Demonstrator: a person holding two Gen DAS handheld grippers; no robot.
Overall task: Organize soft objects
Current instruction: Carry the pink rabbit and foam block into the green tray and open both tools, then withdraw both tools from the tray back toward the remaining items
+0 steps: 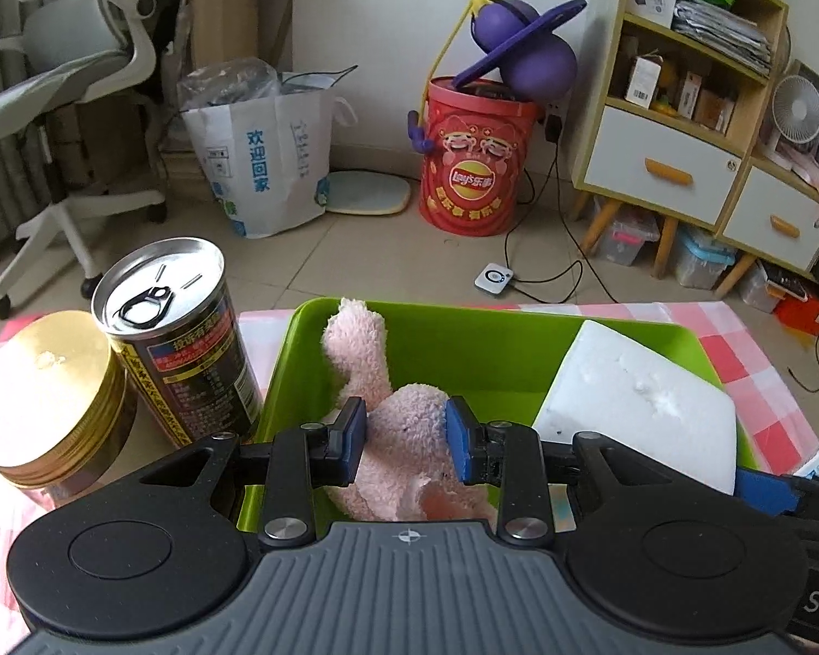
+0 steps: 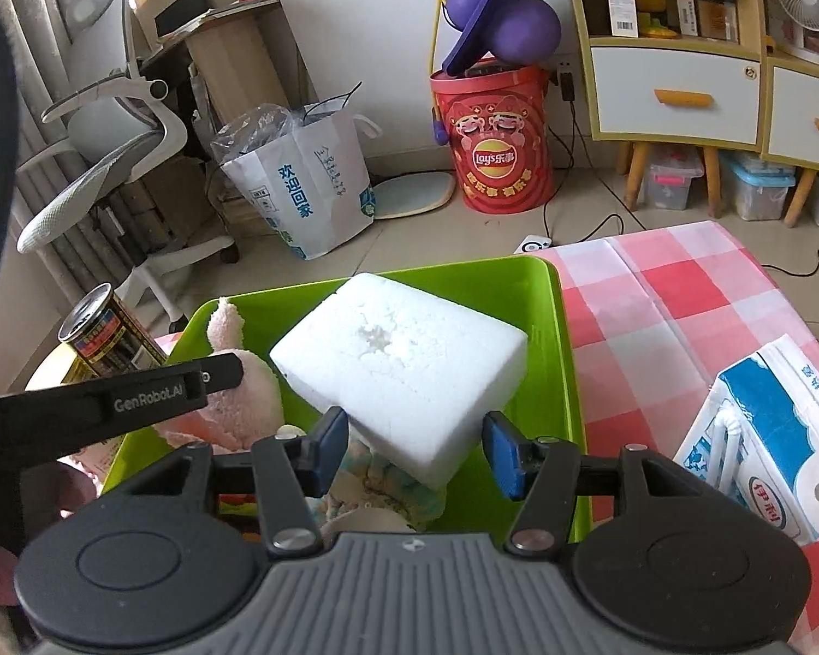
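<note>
A green bin (image 1: 464, 349) (image 2: 562, 338) stands on the checkered table. My left gripper (image 1: 407, 439) is shut on a pink plush toy (image 1: 404, 436) and holds it inside the bin's left side; the toy also shows in the right wrist view (image 2: 245, 398). A white foam block (image 1: 639, 404) (image 2: 404, 371) lies in the bin's right side. My right gripper (image 2: 415, 450) is open at the block's near corner, one finger on each side, not touching. A patterned soft item (image 2: 387, 486) lies under the block.
A dark can (image 1: 185, 338) (image 2: 104, 338) and a gold-lidded jar (image 1: 49, 398) stand left of the bin. A blue-white milk carton (image 2: 770, 436) lies on the pink checkered cloth (image 2: 682, 295) at the right. Beyond the table are a chair, bags and a red bucket (image 1: 475, 164).
</note>
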